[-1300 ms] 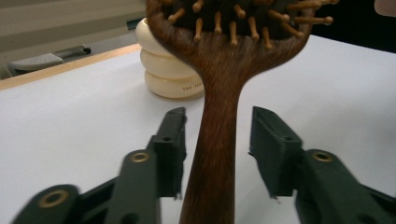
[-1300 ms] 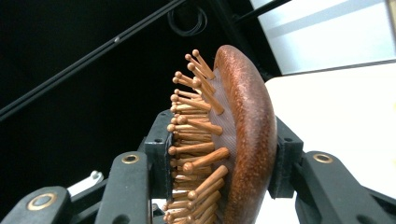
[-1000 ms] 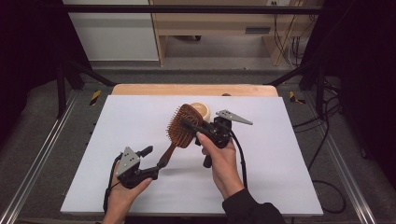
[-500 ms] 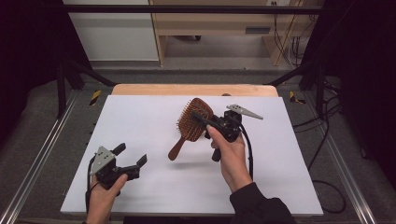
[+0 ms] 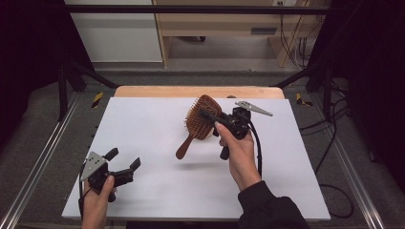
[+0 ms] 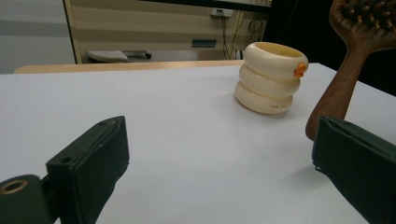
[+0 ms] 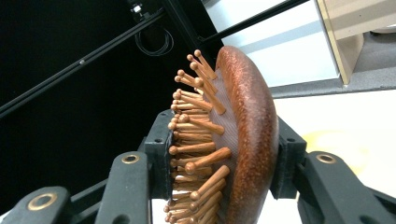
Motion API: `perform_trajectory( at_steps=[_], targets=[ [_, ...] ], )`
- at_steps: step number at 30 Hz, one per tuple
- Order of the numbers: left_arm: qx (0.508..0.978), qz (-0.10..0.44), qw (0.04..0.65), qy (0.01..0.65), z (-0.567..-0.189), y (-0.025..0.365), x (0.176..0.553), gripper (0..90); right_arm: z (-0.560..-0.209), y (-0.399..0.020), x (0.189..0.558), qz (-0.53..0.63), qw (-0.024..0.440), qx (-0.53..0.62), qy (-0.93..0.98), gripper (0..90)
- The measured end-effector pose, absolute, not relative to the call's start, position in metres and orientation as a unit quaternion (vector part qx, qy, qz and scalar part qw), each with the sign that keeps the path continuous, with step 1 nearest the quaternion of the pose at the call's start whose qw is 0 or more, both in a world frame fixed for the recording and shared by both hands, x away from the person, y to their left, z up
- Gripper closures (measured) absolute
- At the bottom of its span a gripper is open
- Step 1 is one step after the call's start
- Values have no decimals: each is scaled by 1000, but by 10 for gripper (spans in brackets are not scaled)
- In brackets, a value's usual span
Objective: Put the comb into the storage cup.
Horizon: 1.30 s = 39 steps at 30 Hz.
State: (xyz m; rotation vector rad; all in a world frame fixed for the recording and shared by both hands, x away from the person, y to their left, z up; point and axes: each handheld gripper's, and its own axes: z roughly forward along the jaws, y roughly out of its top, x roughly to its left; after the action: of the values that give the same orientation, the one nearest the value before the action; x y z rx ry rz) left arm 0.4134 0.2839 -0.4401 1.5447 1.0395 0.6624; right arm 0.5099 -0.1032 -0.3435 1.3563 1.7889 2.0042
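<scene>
Black jaws of the left gripper (image 5: pixel 125 168) had just been opening and stood wide with nothing between them, low at the near left of the table (image 5: pixel 157 143). Farther off and to its right, the right gripper (image 5: pixel 210 117) clamped the wooden hairbrush (image 5: pixel 198 125) by its head, airborne, handle slanting down toward the left gripper.

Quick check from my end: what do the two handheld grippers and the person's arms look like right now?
Both grippers, left and right, are black with two flat black jaws, brass-coloured pivot rivets and a grey three-cornered plate on top. A black cable trails from the right one. The right arm wears a dark sleeve.
</scene>
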Motion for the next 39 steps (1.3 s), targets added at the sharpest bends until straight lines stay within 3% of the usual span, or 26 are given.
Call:
perform_trajectory(
  at_steps=[39],
  targets=[
    [668,284,543,423,-441,279,414,41,-284,-100,537,672,93,454,578,525]
  ],
)
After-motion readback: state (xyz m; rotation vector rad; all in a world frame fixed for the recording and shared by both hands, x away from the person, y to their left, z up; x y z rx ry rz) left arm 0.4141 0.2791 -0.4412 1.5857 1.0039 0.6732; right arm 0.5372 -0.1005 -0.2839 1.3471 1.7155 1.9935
